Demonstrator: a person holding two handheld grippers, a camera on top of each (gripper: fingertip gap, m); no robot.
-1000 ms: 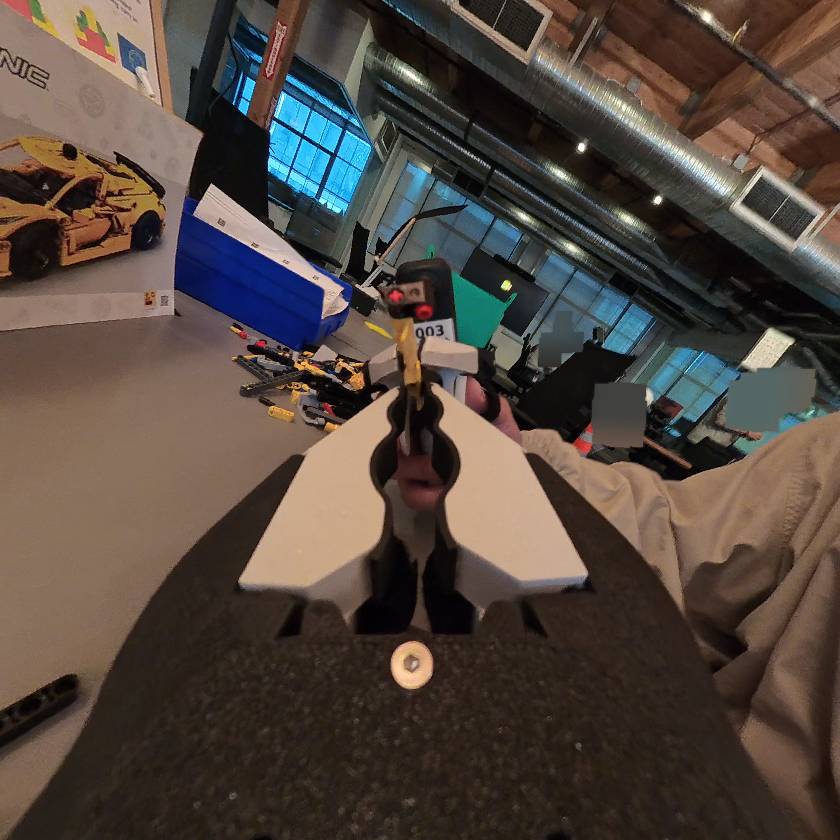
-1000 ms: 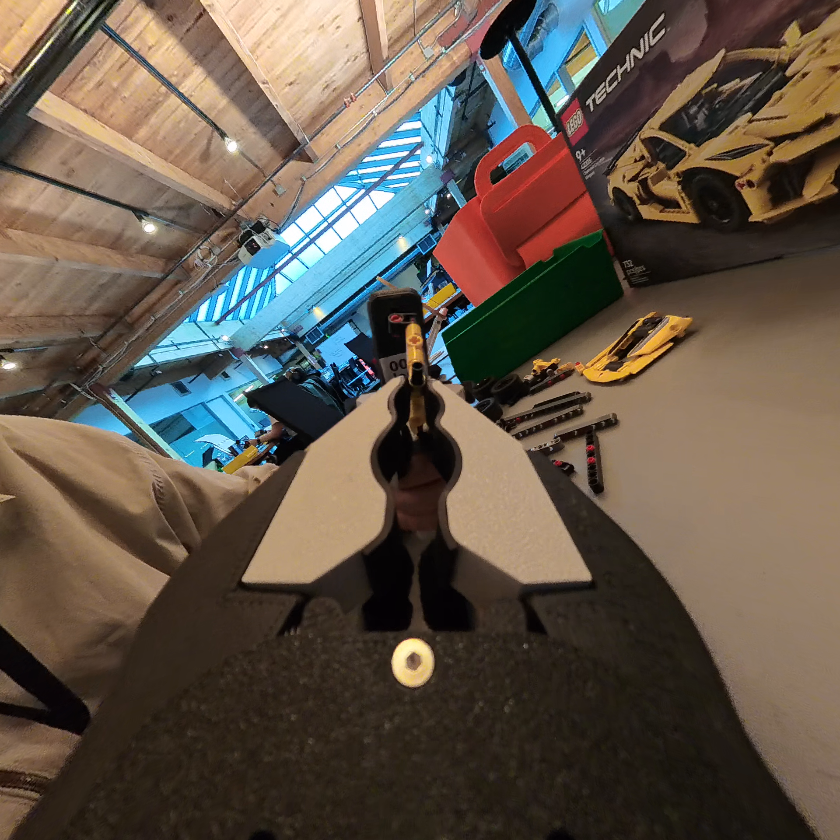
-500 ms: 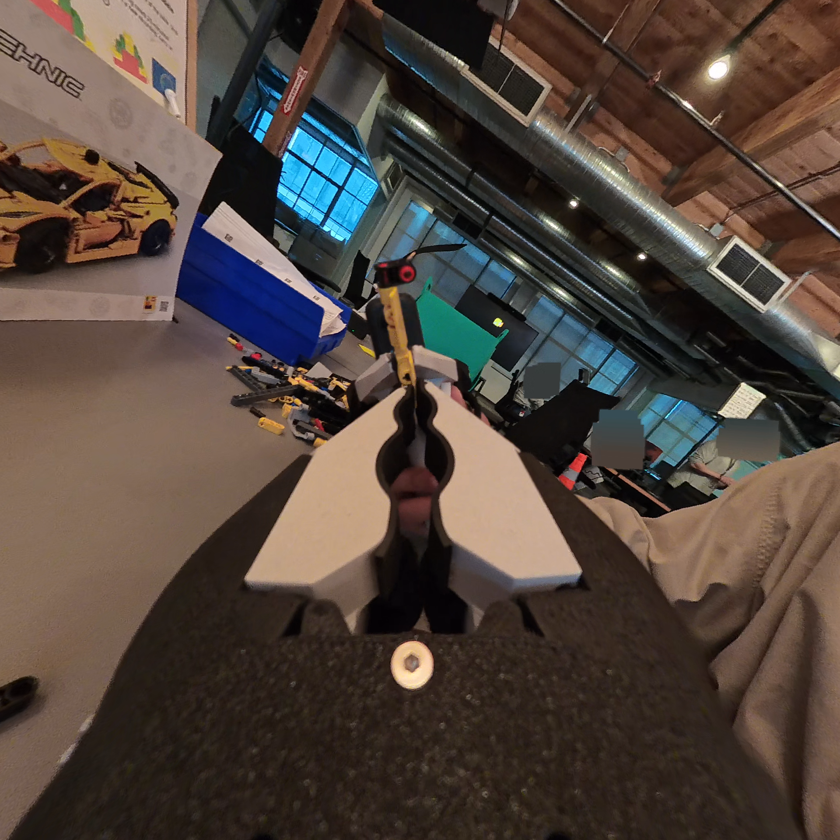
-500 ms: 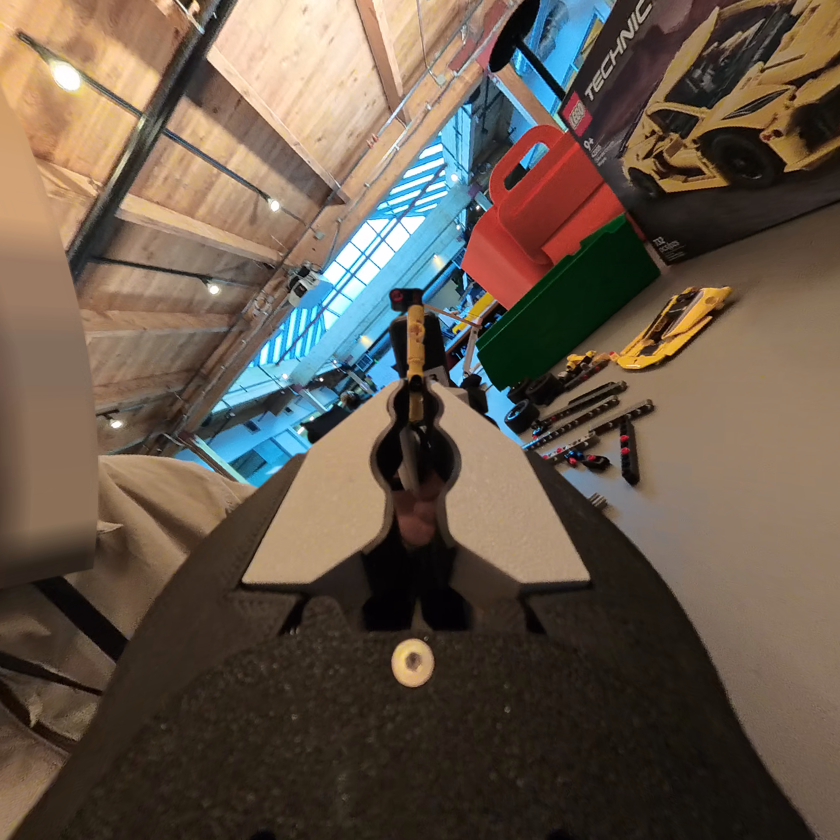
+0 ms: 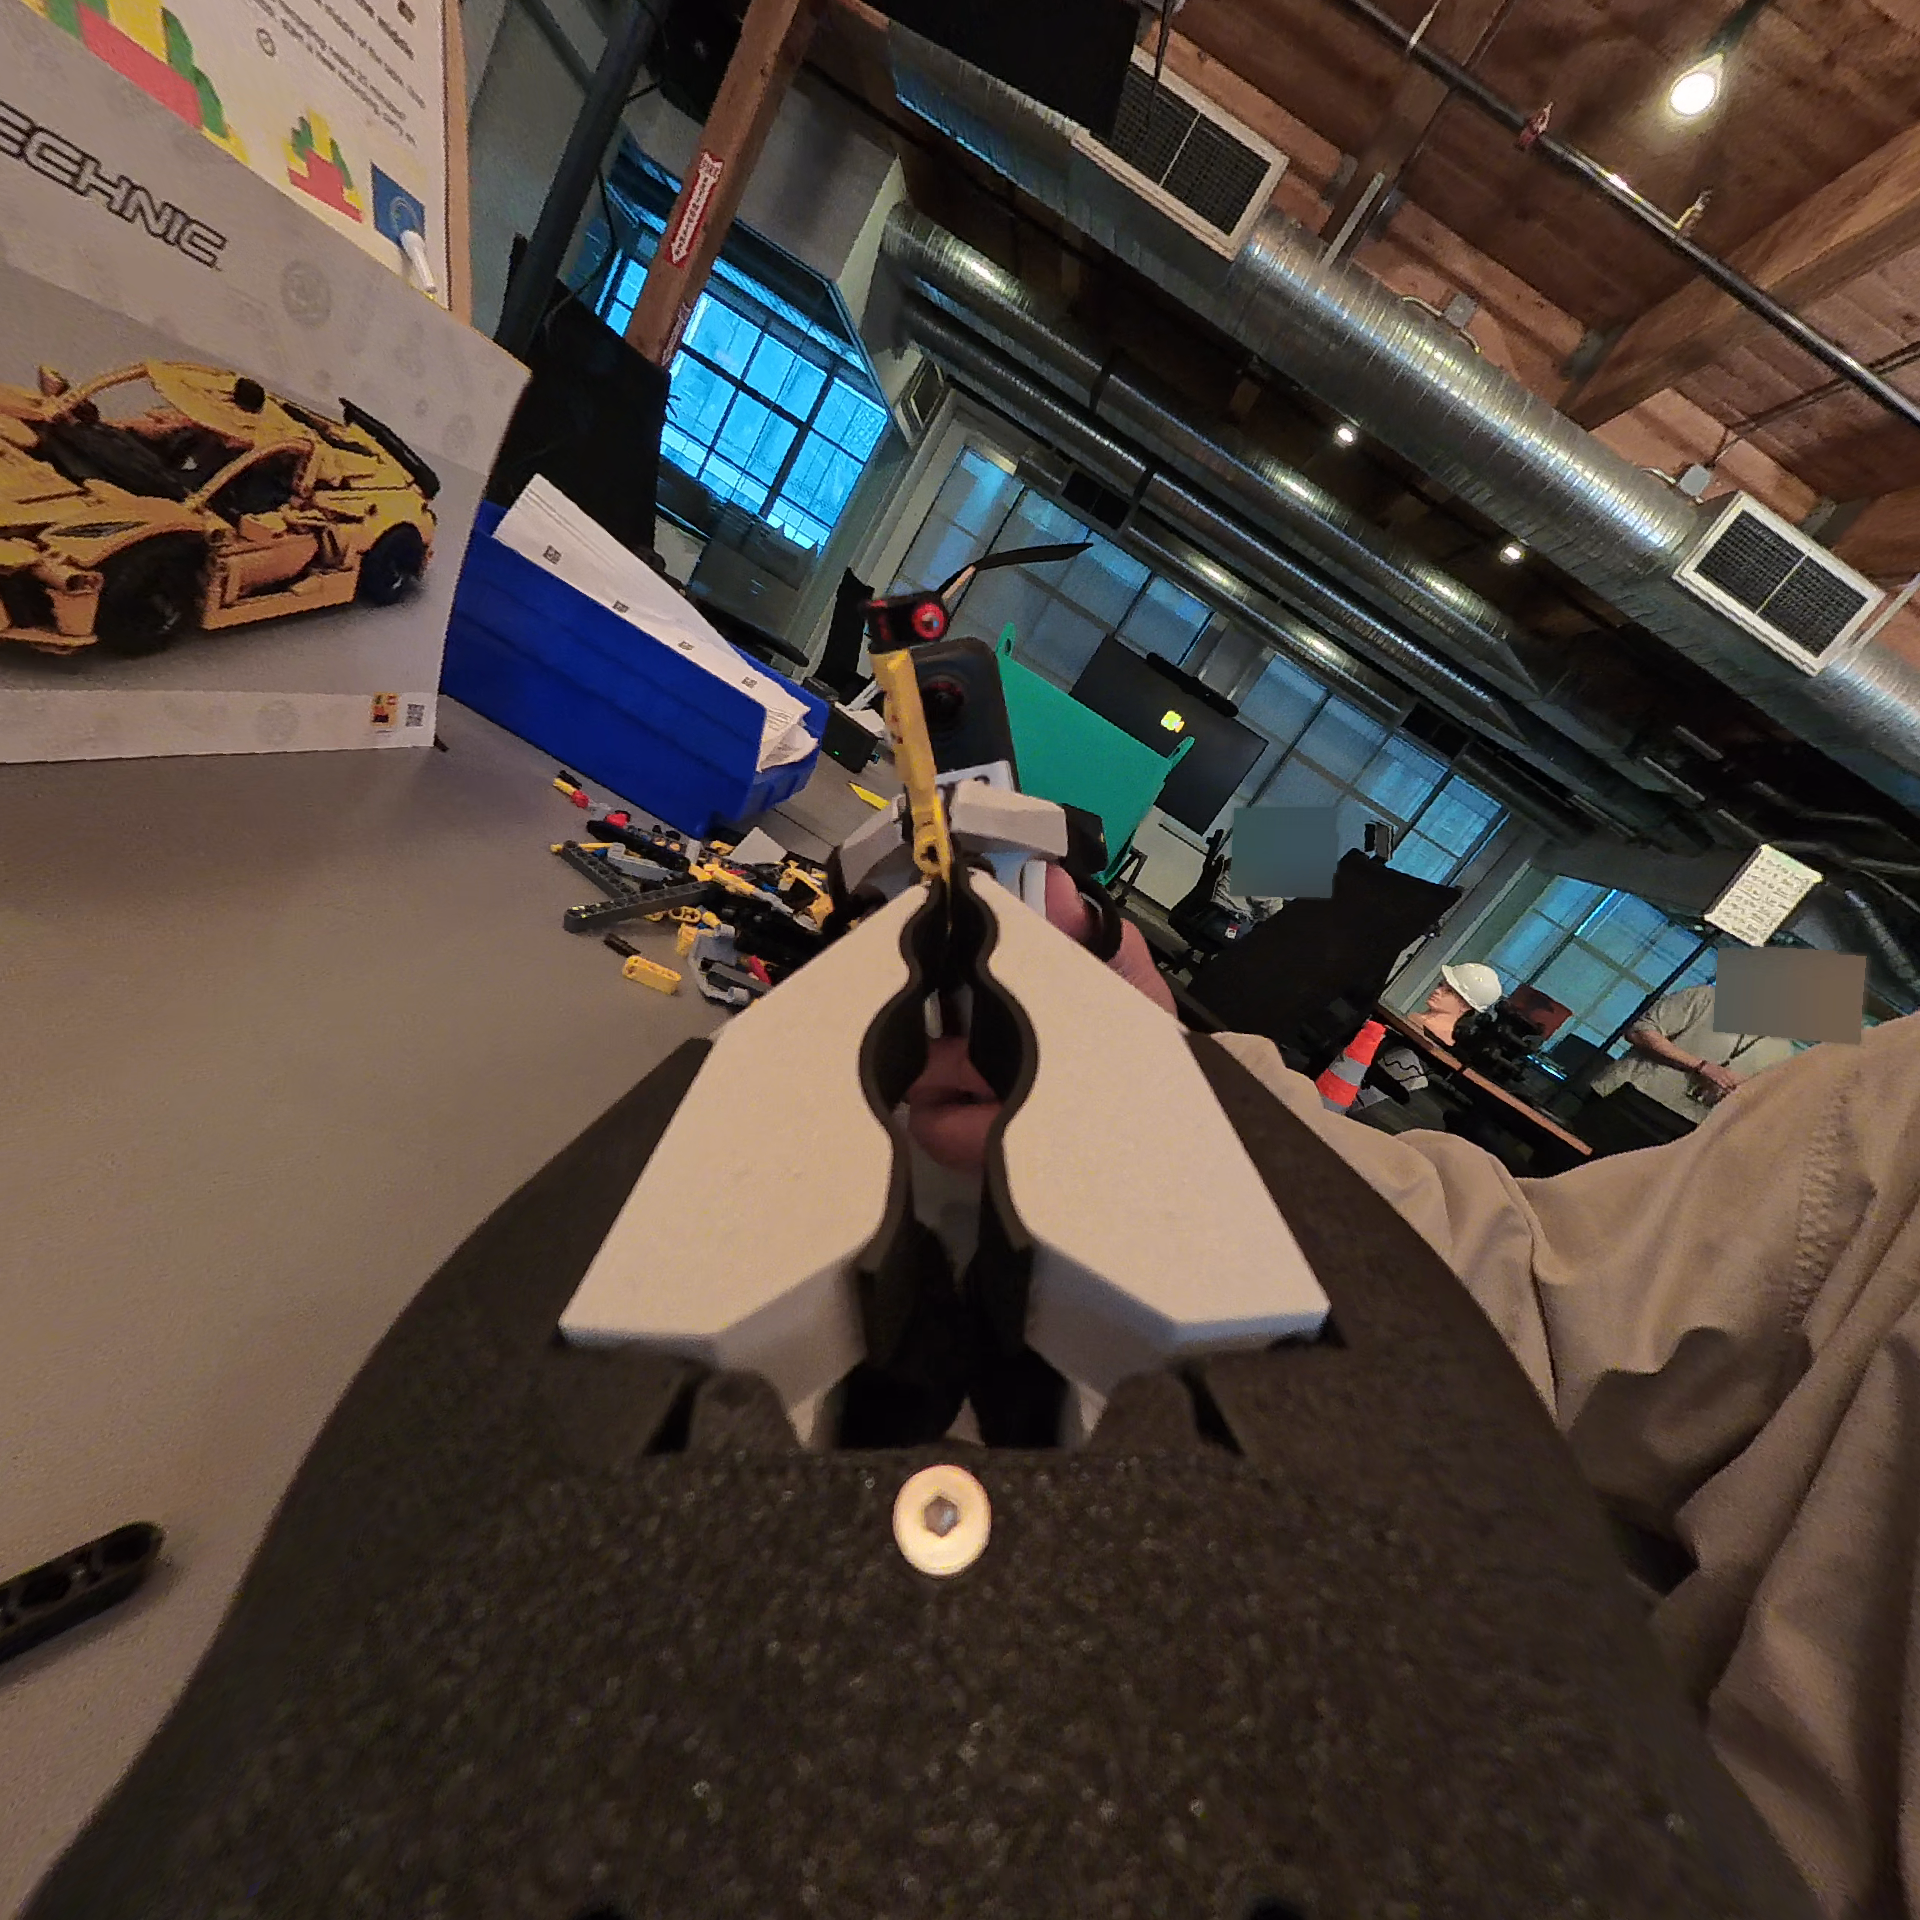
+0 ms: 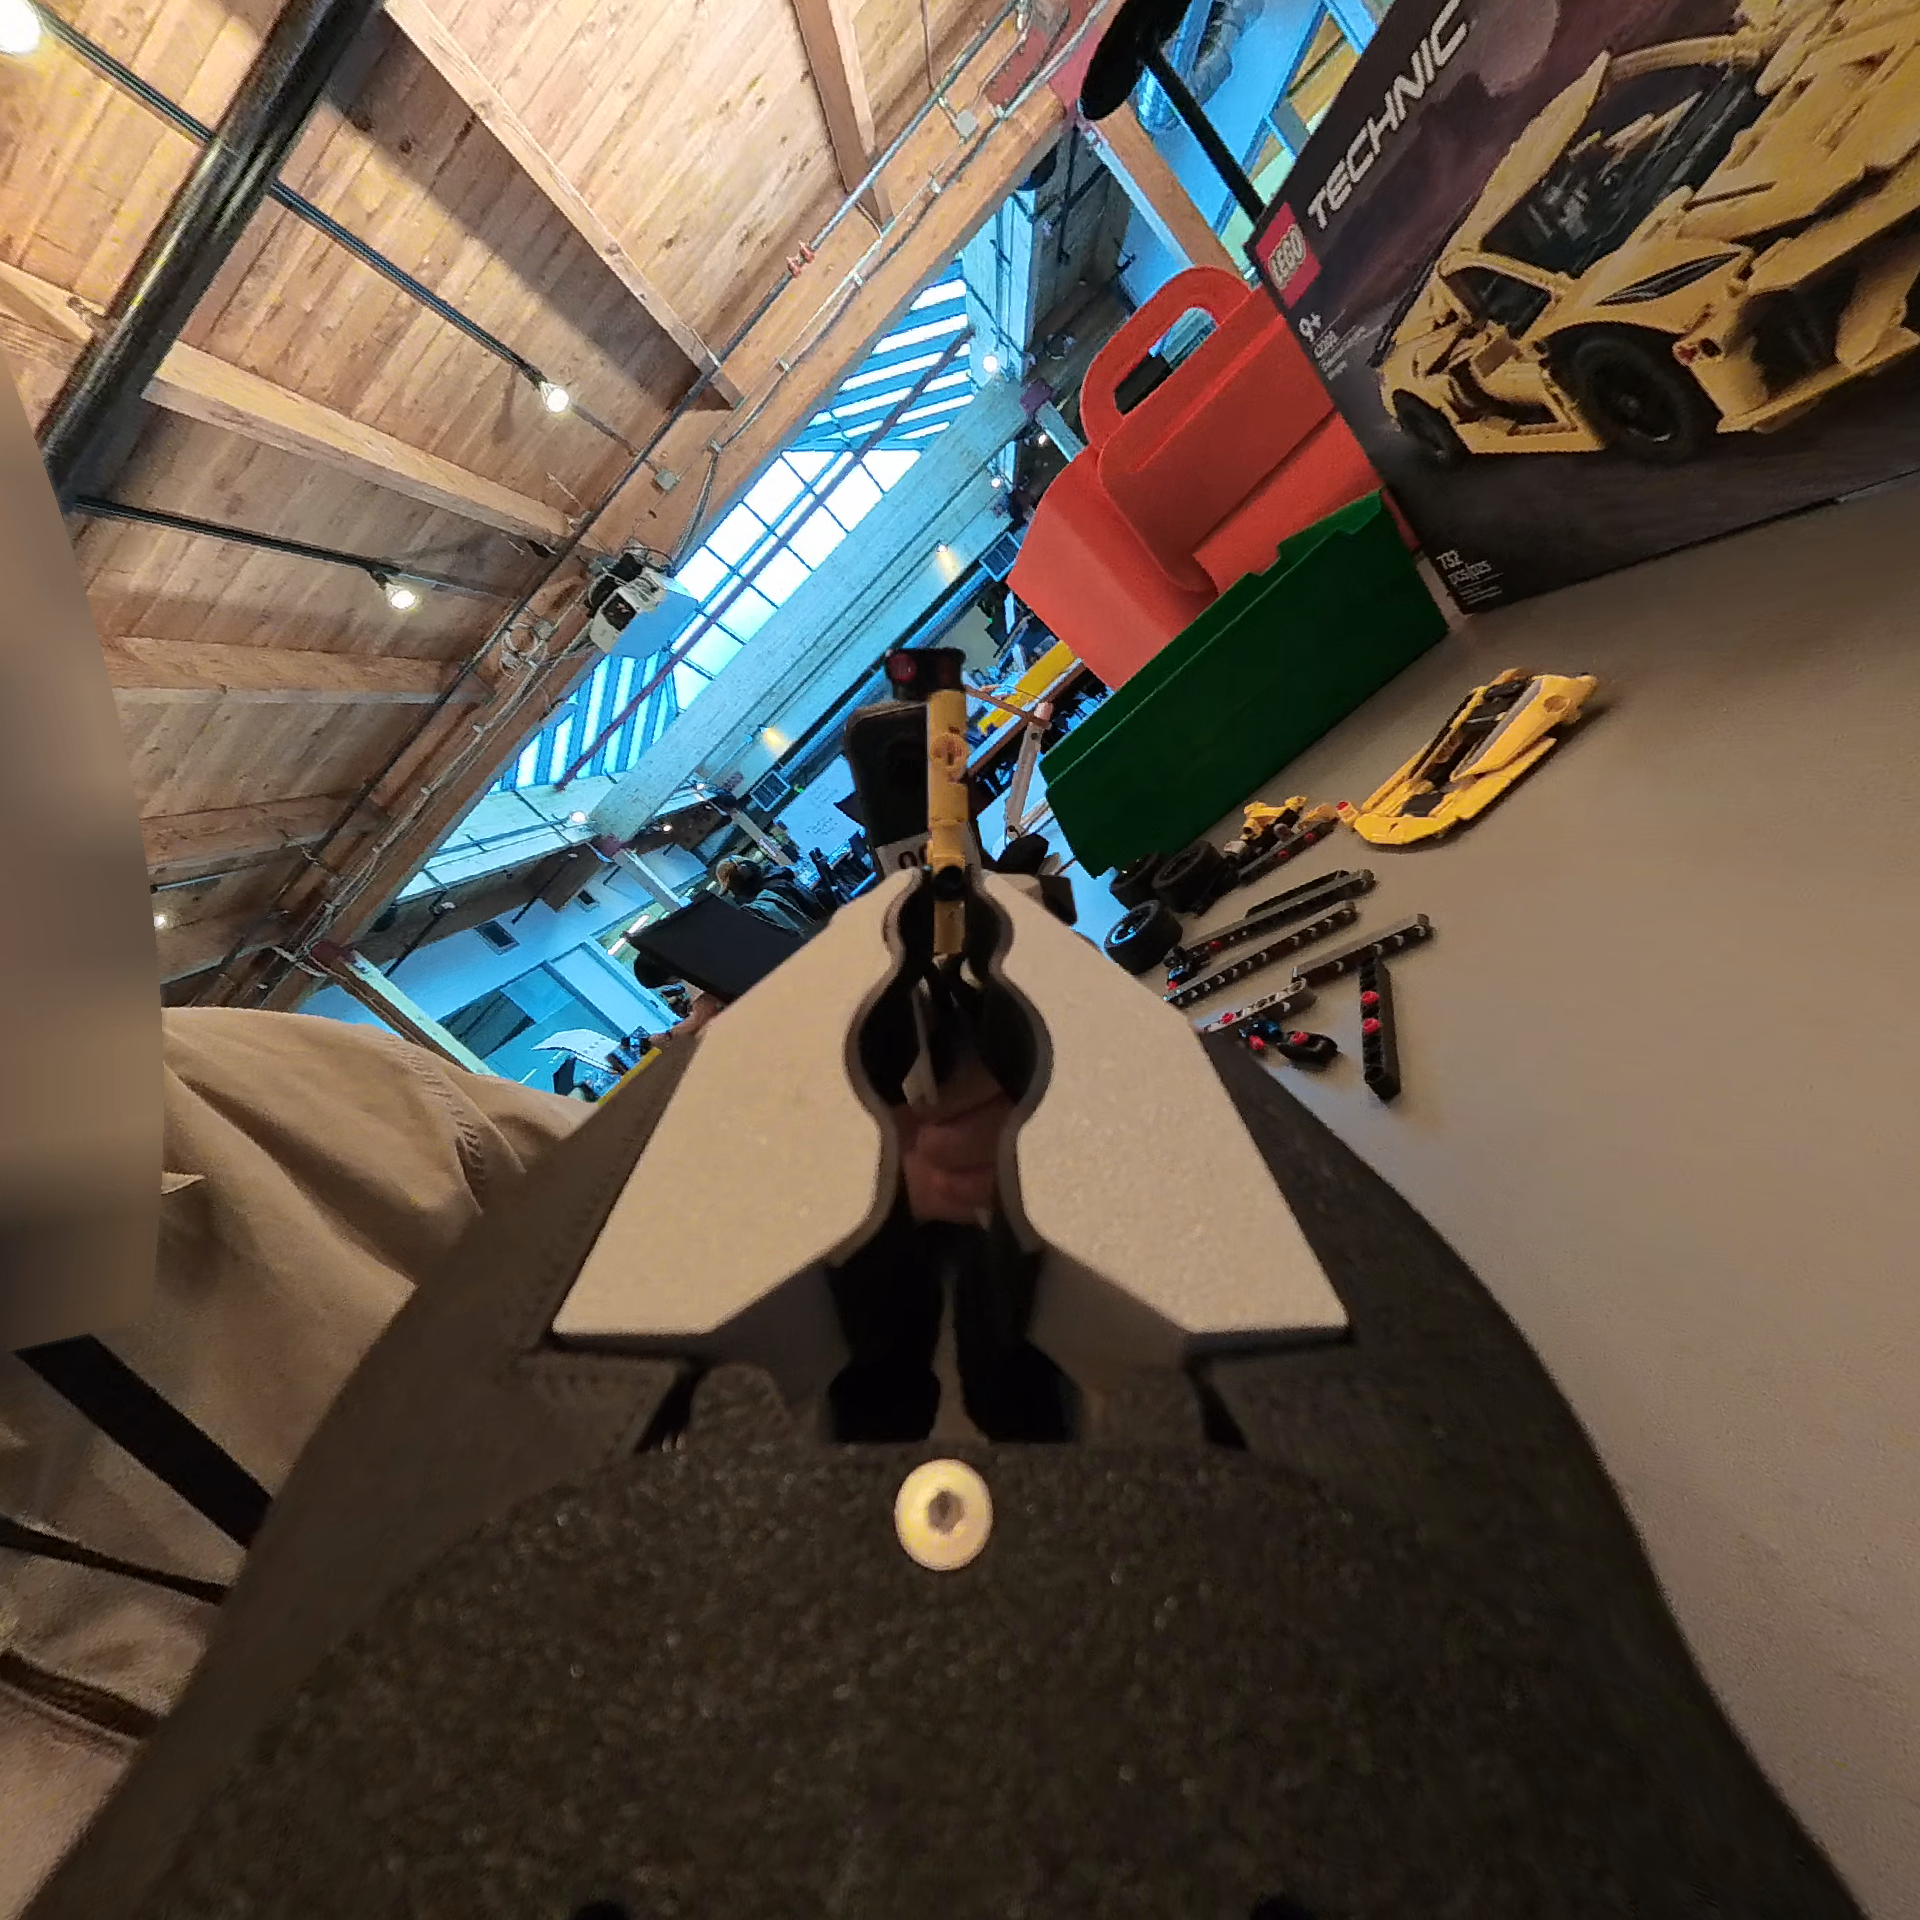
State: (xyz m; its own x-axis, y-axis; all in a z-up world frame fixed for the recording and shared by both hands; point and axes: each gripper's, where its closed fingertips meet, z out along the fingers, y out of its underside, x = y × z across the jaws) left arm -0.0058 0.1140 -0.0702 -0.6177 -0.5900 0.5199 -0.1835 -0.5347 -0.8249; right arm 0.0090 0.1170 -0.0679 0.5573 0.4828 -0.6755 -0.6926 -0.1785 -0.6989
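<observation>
Both grippers face each other above a grey table (image 5: 260, 1039). My left gripper (image 5: 943, 896) is shut on the lower end of a thin yellow beam (image 5: 909, 738). The beam stands up from the fingertips and carries a small black piece with red pins (image 5: 909, 620) at its top. My right gripper (image 6: 945, 896) is shut on the same yellow beam (image 6: 943, 790), with the black and red piece (image 6: 920, 665) above. The right gripper's grey fingers (image 5: 1003, 821) show just behind the beam in the left wrist view. The beam's clamped end is hidden between the jaws.
Left wrist view: a box with a yellow car picture (image 5: 208, 520), a blue bin with papers (image 5: 623, 696), a pile of loose pieces (image 5: 707, 894), a black beam (image 5: 73, 1579), a beige sleeve (image 5: 1662, 1299). Right wrist view: red case (image 6: 1174, 468), green bin (image 6: 1247, 707), yellow car panel (image 6: 1475, 758), black beams (image 6: 1299, 935), wheels (image 6: 1174, 883). My left and right fingertips are right by each other.
The yellow beam has turned from edge-twisted to standing taller above the fingertips. The black and red piece has risen and now shows in the right wrist view. Both views have tilted.
</observation>
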